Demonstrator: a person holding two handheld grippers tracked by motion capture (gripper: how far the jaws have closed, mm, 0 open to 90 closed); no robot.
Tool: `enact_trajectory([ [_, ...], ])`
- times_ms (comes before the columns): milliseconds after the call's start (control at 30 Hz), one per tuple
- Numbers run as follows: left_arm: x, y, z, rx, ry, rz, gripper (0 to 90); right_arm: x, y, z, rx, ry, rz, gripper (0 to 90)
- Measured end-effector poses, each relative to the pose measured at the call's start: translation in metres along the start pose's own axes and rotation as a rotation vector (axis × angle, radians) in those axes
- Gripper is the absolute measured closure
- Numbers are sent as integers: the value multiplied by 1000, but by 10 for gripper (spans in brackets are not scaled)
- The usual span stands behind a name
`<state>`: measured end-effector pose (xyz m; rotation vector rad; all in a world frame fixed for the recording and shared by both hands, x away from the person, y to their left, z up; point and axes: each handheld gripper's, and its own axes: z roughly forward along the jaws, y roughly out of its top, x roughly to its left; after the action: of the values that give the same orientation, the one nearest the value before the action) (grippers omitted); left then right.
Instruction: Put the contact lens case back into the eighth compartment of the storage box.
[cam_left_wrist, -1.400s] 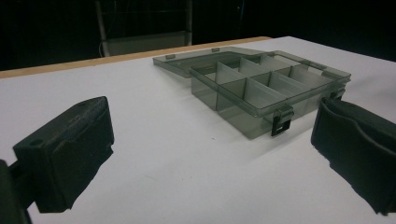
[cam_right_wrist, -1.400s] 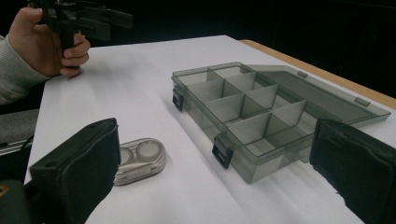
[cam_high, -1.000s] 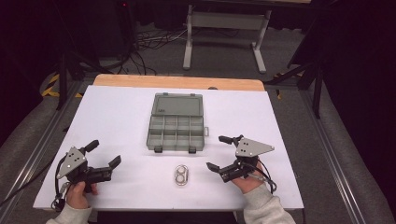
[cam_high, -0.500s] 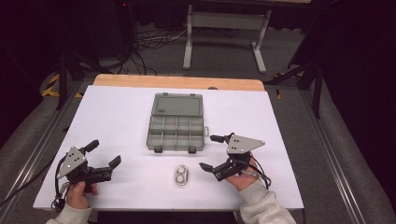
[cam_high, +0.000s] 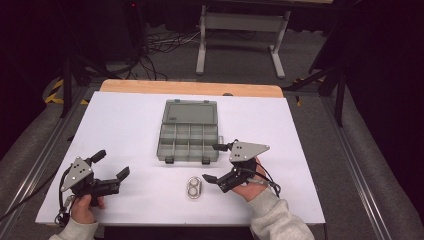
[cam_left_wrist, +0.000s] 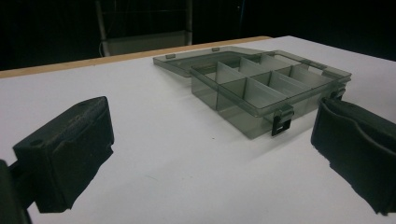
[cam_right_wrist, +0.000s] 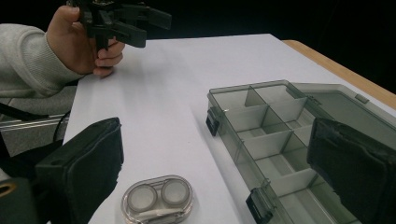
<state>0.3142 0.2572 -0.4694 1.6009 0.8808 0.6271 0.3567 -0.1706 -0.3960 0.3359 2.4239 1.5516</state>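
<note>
Nearest the person's edge of the white table (cam_high: 130, 125), the left gripper (cam_high: 111, 169) rests low at the left corner, held in the left hand (cam_high: 82, 207). Its jaws stand wide apart with nothing between them; the left gripper view shows bare table in the gap.

At the right, the right gripper (cam_high: 216, 162) is held in the right hand (cam_high: 250, 185), pointing toward the table's middle. Its jaws have just been closing slightly — they remain well apart, and nothing lies between the pads. In the right gripper view the near jaw stands just beside the contact lens case (cam_right_wrist: 158, 198), though contact cannot be confirmed.

The contact lens case — a small clear twin-well item with both round caps on — lies flat on the table just left of the right gripper's lower jaw and just in front of the organiser box (cam_high: 188, 136).

The organiser box, smoke-grey transparent plastic, sits at the table's centre. Its lid (cam_high: 190, 109) is folded fully back, flat on the far side. The compartments visible appear empty. Two dark latches hang at the near wall.

Beyond the table: a metal stand (cam_high: 240, 22) and cables on the floor.
</note>
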Motion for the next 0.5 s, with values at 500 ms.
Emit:
enact_trajectory([
  [500,0,0,0,1,-1,2,1,1,6,18,36,32,-21,46],
])
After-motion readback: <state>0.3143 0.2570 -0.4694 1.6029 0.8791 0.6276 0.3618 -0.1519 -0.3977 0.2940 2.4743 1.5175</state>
